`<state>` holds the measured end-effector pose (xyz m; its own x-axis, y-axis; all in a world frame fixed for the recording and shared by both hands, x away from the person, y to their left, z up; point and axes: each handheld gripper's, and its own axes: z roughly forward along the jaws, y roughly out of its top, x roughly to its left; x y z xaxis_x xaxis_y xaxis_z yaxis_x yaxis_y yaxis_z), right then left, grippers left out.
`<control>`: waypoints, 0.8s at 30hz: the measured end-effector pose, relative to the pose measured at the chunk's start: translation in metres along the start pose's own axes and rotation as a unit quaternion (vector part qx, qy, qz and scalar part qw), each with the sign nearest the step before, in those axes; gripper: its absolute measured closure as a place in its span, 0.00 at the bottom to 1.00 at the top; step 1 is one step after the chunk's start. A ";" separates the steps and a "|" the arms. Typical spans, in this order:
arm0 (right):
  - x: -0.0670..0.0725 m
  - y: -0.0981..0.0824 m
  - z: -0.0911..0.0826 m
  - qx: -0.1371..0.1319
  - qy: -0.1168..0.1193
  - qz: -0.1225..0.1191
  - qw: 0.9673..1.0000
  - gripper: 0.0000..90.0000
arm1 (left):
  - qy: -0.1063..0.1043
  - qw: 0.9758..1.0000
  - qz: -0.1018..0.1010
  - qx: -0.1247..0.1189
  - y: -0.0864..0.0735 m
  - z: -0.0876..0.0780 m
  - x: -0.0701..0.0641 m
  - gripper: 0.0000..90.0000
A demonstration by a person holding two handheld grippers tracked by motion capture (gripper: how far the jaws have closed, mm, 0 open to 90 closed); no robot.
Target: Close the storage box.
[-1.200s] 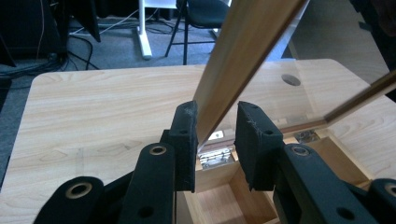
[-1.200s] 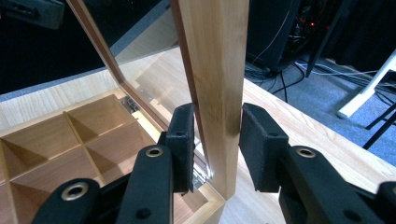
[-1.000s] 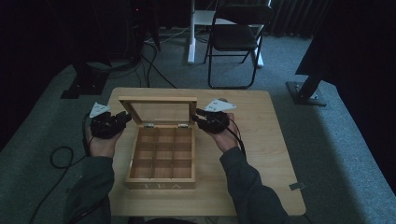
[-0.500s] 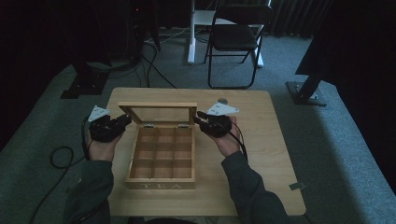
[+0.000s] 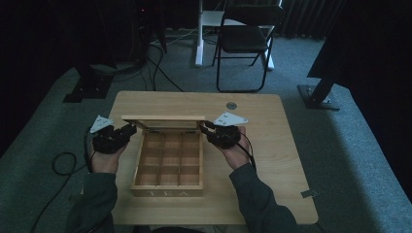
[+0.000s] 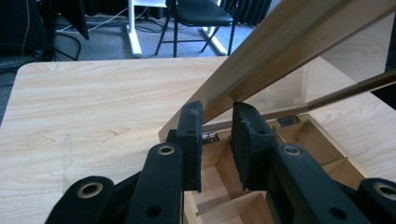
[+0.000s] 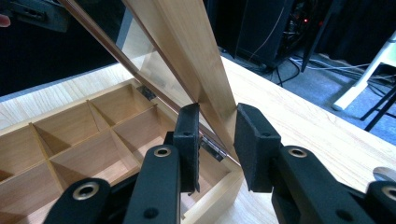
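Since half a second ago I have tipped the lid (image 5: 163,118) further forward, so from the high view I now see mostly its top edge. The wooden tea box (image 5: 168,164) sits mid-table (image 5: 272,145), open, its nine compartments bare and "TEA" lettered on the front wall; the lid is a wood frame around a clear pane. My left gripper (image 6: 215,122) has its jaws narrowly parted around the lid's left corner; my right gripper (image 7: 217,126) likewise straddles the right side rail near the hinge (image 7: 212,148). Whether either pair actually presses the wood, I cannot tell
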<state>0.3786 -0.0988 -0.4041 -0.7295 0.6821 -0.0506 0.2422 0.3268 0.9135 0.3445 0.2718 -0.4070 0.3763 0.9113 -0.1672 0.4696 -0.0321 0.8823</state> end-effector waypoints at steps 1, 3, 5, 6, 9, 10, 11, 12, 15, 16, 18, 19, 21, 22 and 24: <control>0.001 0.000 -0.001 0.000 -0.002 0.000 1.000 0.78 | -0.001 1.000 -0.001 0.000 -0.001 -0.001 0.000 0.82; 0.003 -0.001 -0.003 -0.001 -0.002 0.001 1.000 0.78 | -0.002 1.000 0.000 0.000 -0.002 -0.001 0.000 0.82; 0.005 -0.002 -0.005 -0.003 0.000 0.004 1.000 0.78 | -0.003 1.000 0.001 0.004 -0.003 -0.002 -0.001 0.83; 0.005 -0.002 -0.006 -0.004 0.001 0.005 1.000 0.78 | -0.002 1.000 0.001 0.003 -0.004 -0.003 -0.001 0.83; 0.007 -0.004 -0.008 -0.004 0.003 0.009 1.000 0.78 | -0.004 1.000 0.004 0.006 -0.006 -0.004 -0.002 0.83; 0.008 -0.005 -0.008 -0.004 0.004 0.010 1.000 0.78 | -0.005 1.000 0.004 0.007 -0.007 -0.005 -0.002 0.83; 0.008 -0.005 -0.009 -0.004 0.006 0.013 1.000 0.78 | -0.005 1.000 0.004 0.006 -0.007 -0.005 -0.003 0.83; 0.009 -0.006 -0.009 -0.003 0.006 0.013 1.000 0.78 | -0.006 1.000 0.003 0.007 -0.008 -0.005 -0.003 0.83; 0.012 -0.008 -0.010 -0.001 0.005 0.013 1.000 0.78 | -0.006 1.000 0.002 0.009 -0.010 -0.006 -0.003 0.83; 0.012 -0.008 -0.010 -0.001 0.005 0.012 1.000 0.78 | -0.007 1.000 0.001 0.008 -0.011 -0.006 -0.004 0.83; 0.013 -0.010 -0.011 0.000 0.006 0.014 1.000 0.78 | -0.007 1.000 0.001 0.008 -0.013 -0.007 -0.004 0.83; 0.014 -0.010 -0.011 -0.001 0.006 0.015 1.000 0.78 | -0.007 1.000 0.000 0.008 -0.014 -0.007 -0.004 0.83; 0.015 -0.012 -0.012 0.000 0.007 0.018 1.000 0.77 | -0.007 1.000 0.000 0.009 -0.015 -0.008 -0.004 0.83; 0.015 -0.012 -0.012 0.000 0.007 0.018 1.000 0.77 | -0.007 1.000 0.001 0.009 -0.016 -0.008 -0.005 0.83; 0.016 -0.013 -0.012 0.002 0.007 0.019 1.000 0.77 | -0.007 1.000 0.000 0.010 -0.017 -0.009 -0.005 0.83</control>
<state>0.3555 -0.1001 -0.4119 -0.7283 0.6852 -0.0095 0.2729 0.3027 0.9132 0.3273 0.2713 -0.4173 0.3868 0.9058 -0.1728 0.4852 -0.0406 0.8734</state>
